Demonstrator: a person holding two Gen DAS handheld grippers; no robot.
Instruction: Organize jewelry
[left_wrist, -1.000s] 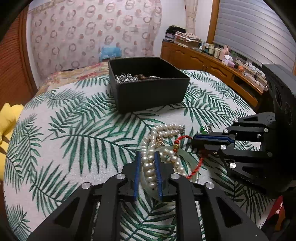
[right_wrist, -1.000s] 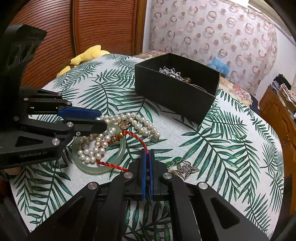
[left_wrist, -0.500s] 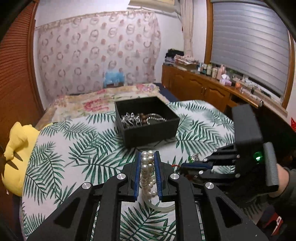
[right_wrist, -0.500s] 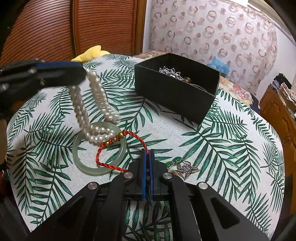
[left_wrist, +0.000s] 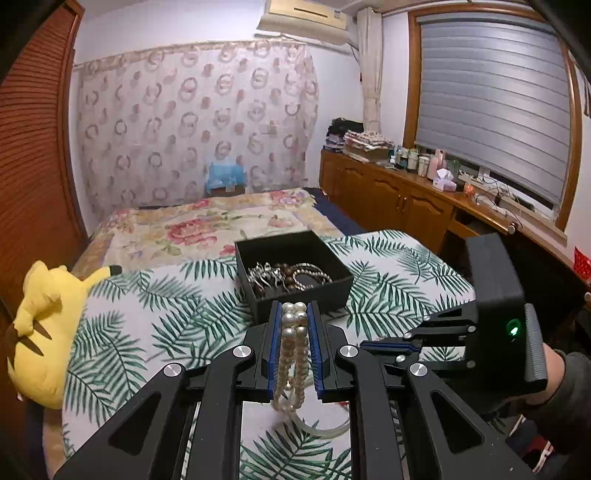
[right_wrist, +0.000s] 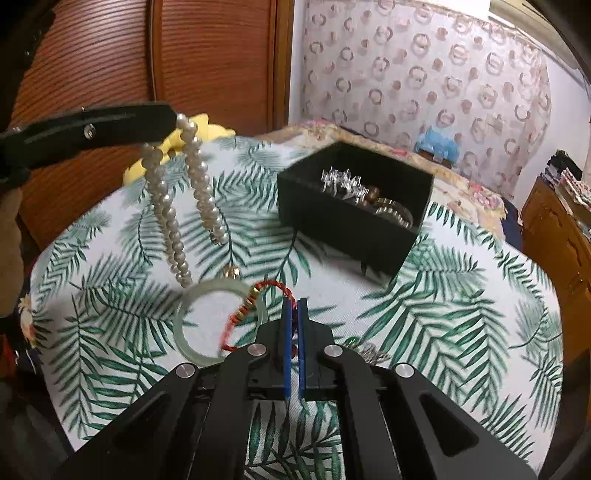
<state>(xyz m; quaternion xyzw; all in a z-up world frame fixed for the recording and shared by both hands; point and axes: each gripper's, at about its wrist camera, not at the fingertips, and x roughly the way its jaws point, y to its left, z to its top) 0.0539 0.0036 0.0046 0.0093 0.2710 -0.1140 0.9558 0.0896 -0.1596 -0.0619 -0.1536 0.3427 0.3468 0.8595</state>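
Pearl strands of a necklace (left_wrist: 291, 343) are clamped between the blue pads of the left hand-held gripper (left_wrist: 294, 314), which is held above the bench (left_wrist: 155, 314) and pitched gently downward toward the black box (left_wrist: 295, 273). In the right wrist view the same necklace (right_wrist: 177, 206) is seen from the side: two strands hang almost straight down from the gripper's tip, long axis vertical, with the lower end reaching close to the pale green bangle (right_wrist: 218, 321) on the leaf-print cloth; whether it touches the bangle cannot be told. The left wrist view shows only the beads between the pads and a small arc of the bangle (left_wrist: 321, 428) beneath them.

A red cord bracelet (right_wrist: 251, 302) with gold beads is draped across the bangle, and its loop is pinched between the pads of the right hand-held gripper (right_wrist: 293, 306), whose jaws are drawn together on it. This gripper is angled more steeply toward the bench. In the left wrist view it is seen to the right (left_wrist: 384, 347), with a sleeved hand (left_wrist: 554, 373) behind its body; the cord itself is hidden there.

The box stands farther back on the bench, open, with silver and brown jewellery inside. A green-stoned piece (right_wrist: 365, 350) lies just right of the right gripper. A yellow plush toy (left_wrist: 40, 325) is at the bench's left edge, beside a flowered bed (left_wrist: 192, 225).
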